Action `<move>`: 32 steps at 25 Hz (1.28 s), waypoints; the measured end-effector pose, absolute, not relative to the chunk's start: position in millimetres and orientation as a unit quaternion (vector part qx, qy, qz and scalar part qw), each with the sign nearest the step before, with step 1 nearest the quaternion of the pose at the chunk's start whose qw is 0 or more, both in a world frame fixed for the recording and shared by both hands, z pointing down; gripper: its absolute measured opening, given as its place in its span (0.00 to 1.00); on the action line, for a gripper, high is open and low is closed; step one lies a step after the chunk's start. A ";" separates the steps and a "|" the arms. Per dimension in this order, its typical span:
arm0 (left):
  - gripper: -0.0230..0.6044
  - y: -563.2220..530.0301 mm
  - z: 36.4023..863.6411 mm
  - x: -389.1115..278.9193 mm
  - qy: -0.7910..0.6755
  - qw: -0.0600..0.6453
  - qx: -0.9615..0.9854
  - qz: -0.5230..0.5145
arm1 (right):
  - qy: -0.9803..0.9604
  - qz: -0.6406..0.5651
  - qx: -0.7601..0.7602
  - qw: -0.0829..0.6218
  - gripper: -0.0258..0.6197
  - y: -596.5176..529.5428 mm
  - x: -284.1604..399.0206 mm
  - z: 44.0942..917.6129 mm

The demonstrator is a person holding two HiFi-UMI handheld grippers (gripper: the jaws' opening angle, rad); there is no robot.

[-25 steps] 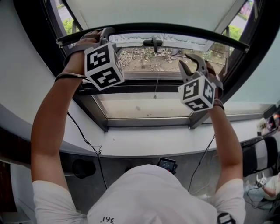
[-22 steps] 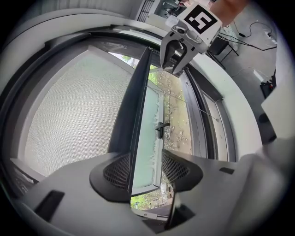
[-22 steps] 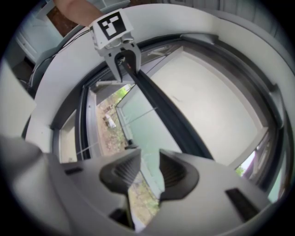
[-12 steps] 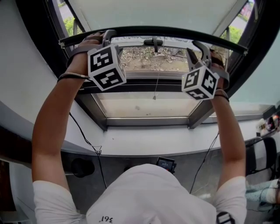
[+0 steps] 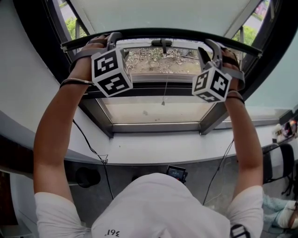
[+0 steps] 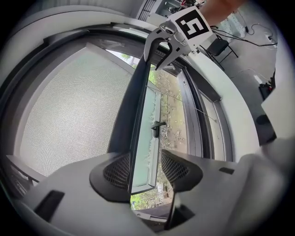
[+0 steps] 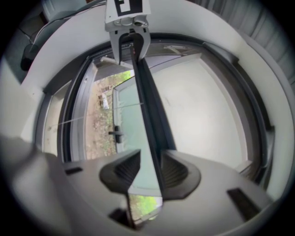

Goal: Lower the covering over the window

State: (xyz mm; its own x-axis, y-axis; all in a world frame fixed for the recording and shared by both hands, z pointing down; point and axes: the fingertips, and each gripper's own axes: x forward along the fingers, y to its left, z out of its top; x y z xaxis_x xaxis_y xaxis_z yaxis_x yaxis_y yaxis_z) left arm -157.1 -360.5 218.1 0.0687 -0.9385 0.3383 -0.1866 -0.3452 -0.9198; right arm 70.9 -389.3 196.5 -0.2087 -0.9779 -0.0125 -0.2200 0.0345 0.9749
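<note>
Since the earlier frame the right hand-held gripper [image 7: 150,159] has risen and rolled. It now sits astride the bottom bar [image 5: 153,32] of the blind [image 5: 158,11] instead of below it. The left hand-held gripper [image 6: 145,161] has kept its place near the bar's other end. Its jaws have just been closing a little, with the bar between them.

Both sets of jaws stand wide. In each gripper view the dark bar lies against one pad and a gap shows at the other, so neither appears clamped. Placing one gripper toward each end is judged to keep the bar level when it is drawn down.

The blind covers only the upper part of the window. The bar hangs near the top of the opening, so most of the travel remains.

Surroundings: the sash handle [image 5: 161,44] sits just behind the bar at mid-span. A thin cord [image 5: 165,88] hangs from there in front of the lower pane [image 5: 153,114]. Both lie between the grippers, touching neither. Below is the white window sill [image 5: 186,148], toward which the bar's path leads. A cable [image 5: 88,139] trails down from the left arm.
</note>
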 end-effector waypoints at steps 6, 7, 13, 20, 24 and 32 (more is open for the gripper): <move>0.37 -358.8 219.2 -157.6 0.445 0.364 -0.634 -0.517 | -0.589 -0.494 0.493 0.407 0.24 -402.3 77.2 199.2; 0.37 -359.2 218.7 -156.6 0.445 0.362 -0.638 -0.514 | -0.585 -0.498 0.493 0.408 0.24 -403.0 77.6 198.8; 0.37 -359.4 228.5 -155.5 0.440 0.352 -0.651 -0.508 | -0.603 -0.476 0.489 0.414 0.24 -402.8 76.2 207.8; 0.38 -360.9 268.9 -156.6 0.425 0.332 -0.659 -0.524 | -0.607 -0.459 0.461 0.456 0.24 -405.3 76.7 246.9; 0.38 -361.8 272.2 -156.1 0.426 0.329 -0.659 -0.526 | -0.614 -0.449 0.462 0.456 0.24 -406.1 76.4 253.6; 0.38 -361.9 280.0 -156.2 0.422 0.328 -0.656 -0.533 | -0.617 -0.438 0.462 0.462 0.24 -406.2 76.2 261.9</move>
